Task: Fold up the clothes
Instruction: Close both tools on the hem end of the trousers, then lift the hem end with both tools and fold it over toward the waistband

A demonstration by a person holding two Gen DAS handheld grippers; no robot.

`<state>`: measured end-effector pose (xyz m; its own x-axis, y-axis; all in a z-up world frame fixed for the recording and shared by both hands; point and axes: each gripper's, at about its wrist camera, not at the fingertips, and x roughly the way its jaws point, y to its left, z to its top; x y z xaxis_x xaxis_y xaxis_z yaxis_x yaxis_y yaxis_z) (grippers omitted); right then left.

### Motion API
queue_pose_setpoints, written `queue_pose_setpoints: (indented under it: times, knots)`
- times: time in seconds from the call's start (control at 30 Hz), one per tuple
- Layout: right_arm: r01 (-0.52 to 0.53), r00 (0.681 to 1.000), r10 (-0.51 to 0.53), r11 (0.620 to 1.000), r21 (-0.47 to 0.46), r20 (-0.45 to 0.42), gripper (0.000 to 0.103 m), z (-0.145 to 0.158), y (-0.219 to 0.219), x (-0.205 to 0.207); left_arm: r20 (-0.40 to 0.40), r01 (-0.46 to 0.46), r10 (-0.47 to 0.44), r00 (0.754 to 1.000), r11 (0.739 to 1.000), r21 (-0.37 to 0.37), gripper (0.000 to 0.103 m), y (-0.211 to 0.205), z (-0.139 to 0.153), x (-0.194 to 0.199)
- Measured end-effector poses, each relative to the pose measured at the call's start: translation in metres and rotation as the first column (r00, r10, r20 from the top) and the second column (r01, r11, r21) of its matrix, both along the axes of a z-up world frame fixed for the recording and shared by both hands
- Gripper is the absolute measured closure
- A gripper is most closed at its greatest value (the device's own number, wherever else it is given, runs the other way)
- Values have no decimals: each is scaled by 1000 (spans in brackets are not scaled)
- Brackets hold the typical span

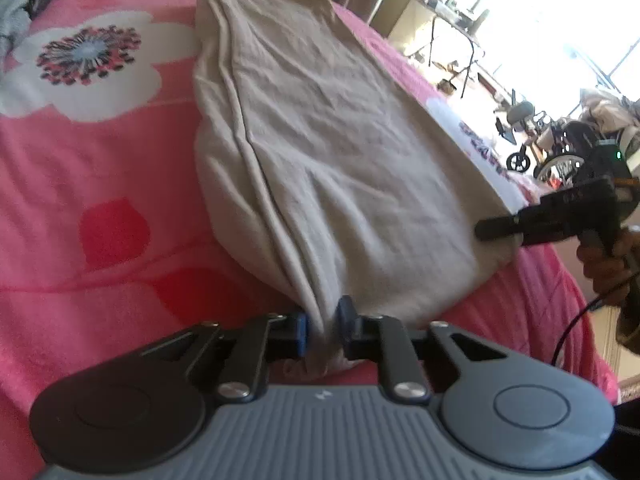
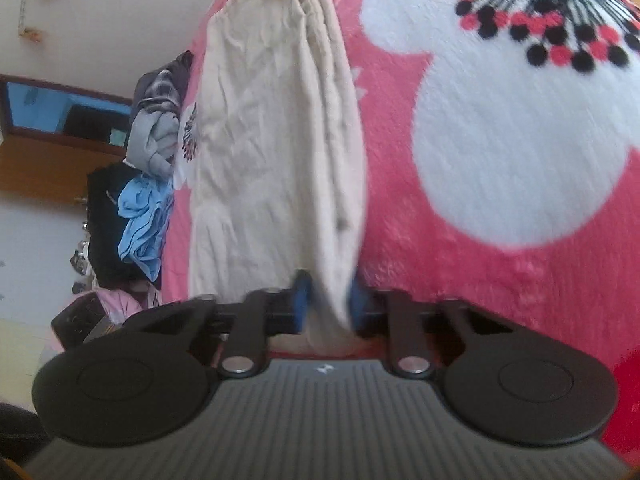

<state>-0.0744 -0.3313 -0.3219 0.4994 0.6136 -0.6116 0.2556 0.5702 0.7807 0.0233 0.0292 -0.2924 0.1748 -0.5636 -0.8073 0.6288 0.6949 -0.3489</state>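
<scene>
The beige garment's [image 1: 340,152] pinched corner vanishes between the left claw's [image 1: 323,330] pads; window glare washes out the cluttered room [image 1: 520,60] behind.

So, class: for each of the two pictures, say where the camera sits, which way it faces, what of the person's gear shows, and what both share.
Left wrist: on the left gripper, facing along the beige garment toward a bright window; the right gripper and hand show.
Right wrist: on the right gripper, facing along the garment toward a clothes pile.
Shared: the garment and pink blanket; each gripper clamps a near corner.
</scene>
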Motion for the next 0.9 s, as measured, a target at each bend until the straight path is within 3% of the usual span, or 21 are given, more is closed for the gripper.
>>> queue_pose_setpoints:
  times: [0.1, 0.2, 0.3, 0.4, 0.5, 0.7, 0.9]
  knots:
    - [-15, 999, 14, 1000, 18, 44, 94, 14, 3, -9, -12, 25, -25, 1000, 1000, -12, 91, 6, 14, -6]
    - [-61, 996, 59, 998, 22, 68, 95, 31, 7, -23, -50, 160, -160, 986, 987, 4, 91, 15, 25, -25]
    - [-124, 992, 123, 992, 24, 14, 95, 42, 14, -47, -90, 296, -294, 952, 955, 16, 91, 24, 35, -45]
    - [-185, 980, 190, 980, 73, -54, 95, 46, 22, -77, -168, 362, -358, 919, 932, -5, 91, 35, 35, -59]
    - [-196, 976, 204, 976, 94, -76, 95, 50, 29, -92, -200, 341, -343, 918, 939, -43, 91, 40, 34, -52]
    - [-168, 980, 159, 983, 67, 123, 95, 92, 24, -61, -129, 304, -317, 939, 946, -113, 91, 46, 68, -33]
    - [-130, 969, 107, 988, 88, 222, 95, 114, 12, -36, -152, 149, -185, 971, 964, -222, 90, 60, 96, -8]
